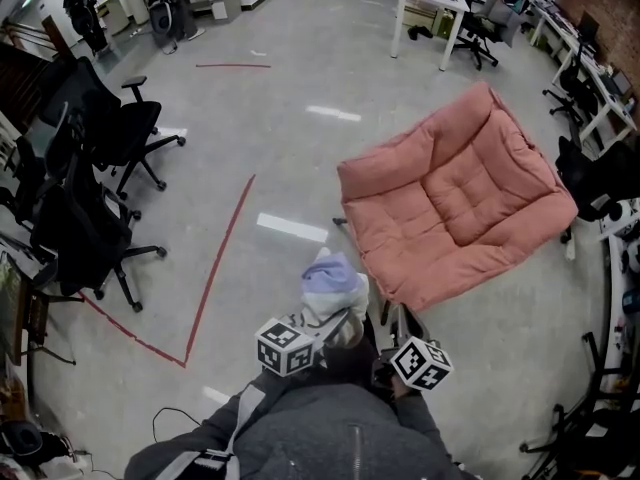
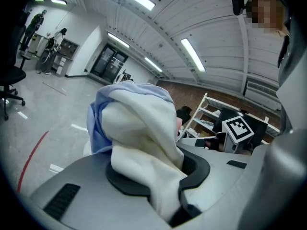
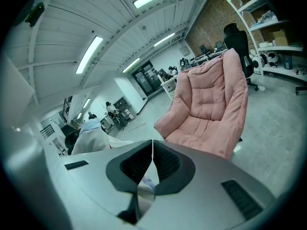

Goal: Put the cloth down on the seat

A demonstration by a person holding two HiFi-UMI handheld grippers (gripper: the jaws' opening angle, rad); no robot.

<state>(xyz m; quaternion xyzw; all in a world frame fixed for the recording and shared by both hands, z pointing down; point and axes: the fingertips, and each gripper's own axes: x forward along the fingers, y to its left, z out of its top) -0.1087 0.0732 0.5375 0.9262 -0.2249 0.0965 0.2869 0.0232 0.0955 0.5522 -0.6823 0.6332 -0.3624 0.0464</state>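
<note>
A bunched white and pale-blue cloth [image 1: 333,280] hangs in front of me, just left of the pink cushioned seat [image 1: 460,193]. My left gripper [image 1: 330,320] is shut on the cloth [image 2: 139,123], which spills up over both jaws and hides the left gripper's [image 2: 153,152] tips. My right gripper [image 1: 392,320] sits close beside it, near the seat's front corner. In the right gripper view, the right gripper's [image 3: 152,145] pads meet with a thin pale strip of fabric between them. The bundle [image 3: 91,137] shows at its left and the seat [image 3: 211,99] stands ahead.
Black office chairs [image 1: 95,168] line the left side. Red tape [image 1: 225,248] marks the grey floor. A white desk [image 1: 430,8] stands at the back, more desks and chairs [image 1: 590,58] run along the right, and shelves [image 3: 268,18] rise beyond the seat.
</note>
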